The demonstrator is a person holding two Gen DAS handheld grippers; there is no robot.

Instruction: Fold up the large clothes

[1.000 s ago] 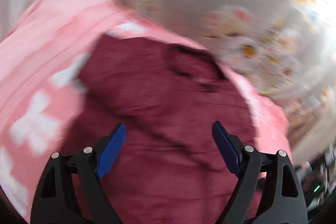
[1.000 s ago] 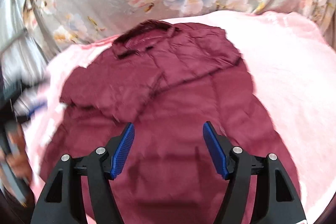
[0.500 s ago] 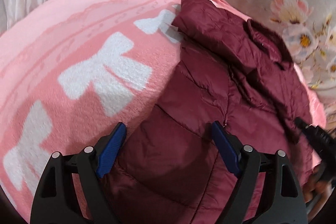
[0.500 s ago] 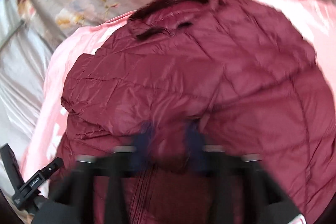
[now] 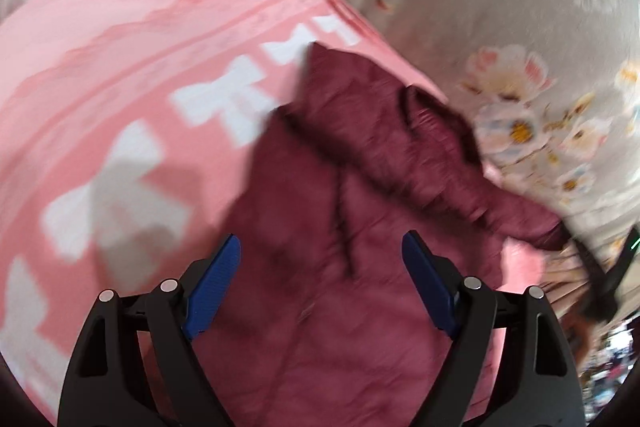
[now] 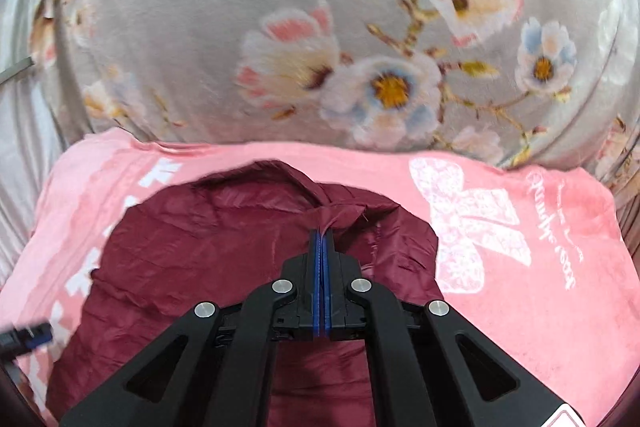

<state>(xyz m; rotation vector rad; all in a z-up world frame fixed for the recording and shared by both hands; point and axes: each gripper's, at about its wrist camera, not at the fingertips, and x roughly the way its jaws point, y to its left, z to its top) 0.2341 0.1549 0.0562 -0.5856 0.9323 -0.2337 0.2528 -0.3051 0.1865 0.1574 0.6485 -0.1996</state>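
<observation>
A dark red puffer jacket (image 5: 344, 211) lies on a pink blanket (image 5: 120, 39) with white bows. My left gripper (image 5: 322, 275) is open and empty, hovering over the jacket's lower body. In the right wrist view the jacket (image 6: 208, 251) lies below my right gripper (image 6: 321, 239), which is shut on a pinch of the jacket's fabric and holds that fold raised. The left view is motion-blurred.
A grey floral blanket (image 6: 360, 47) rises behind the pink blanket (image 6: 540, 287). The other gripper's black tip (image 6: 24, 337) shows at the left edge of the right wrist view. Dark clutter (image 5: 600, 291) sits at the right edge of the left wrist view.
My right gripper has closed on the jacket fabric and lifted it toward the collar end. My left gripper stayed open and shifted over the jacket.
</observation>
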